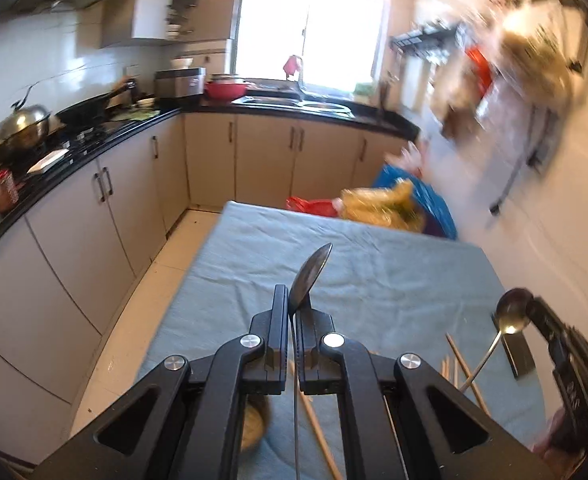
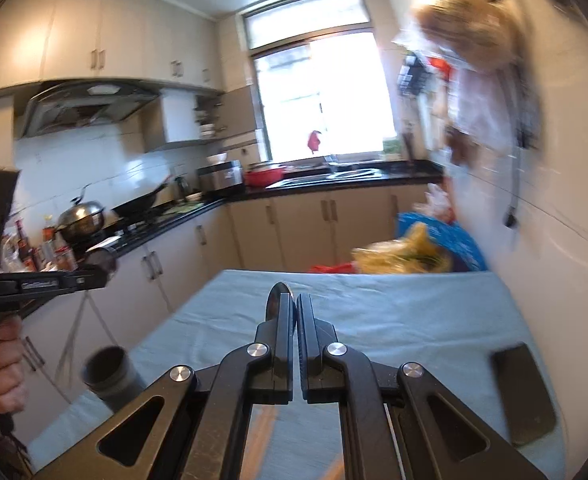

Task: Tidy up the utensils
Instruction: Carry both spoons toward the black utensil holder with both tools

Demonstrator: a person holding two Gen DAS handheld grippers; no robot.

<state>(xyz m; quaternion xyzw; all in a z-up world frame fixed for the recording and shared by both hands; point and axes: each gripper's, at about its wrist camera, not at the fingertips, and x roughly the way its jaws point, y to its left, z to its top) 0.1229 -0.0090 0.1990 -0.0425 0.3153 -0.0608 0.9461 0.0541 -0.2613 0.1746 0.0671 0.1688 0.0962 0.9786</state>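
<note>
My left gripper [image 1: 292, 300] is shut on a metal spoon [image 1: 310, 276], bowl pointing up and forward, handle running down between the fingers, held above the blue-grey tablecloth [image 1: 374, 264]. My right gripper [image 2: 296, 304] is shut on a second metal spoon [image 2: 274, 298], whose bowl shows just left of the fingers. That spoon and the right gripper also show at the right of the left wrist view [image 1: 512, 316]. Wooden chopsticks [image 1: 464, 364] lie on the cloth below. A grey cylindrical holder [image 2: 107, 372] stands at the table's left edge.
A dark phone [image 2: 524, 392] lies on the cloth at the right. Plastic bags [image 2: 414, 256] sit at the table's far end. Kitchen cabinets and a black counter [image 1: 93, 148] with pans run along the left. The wall is close on the right.
</note>
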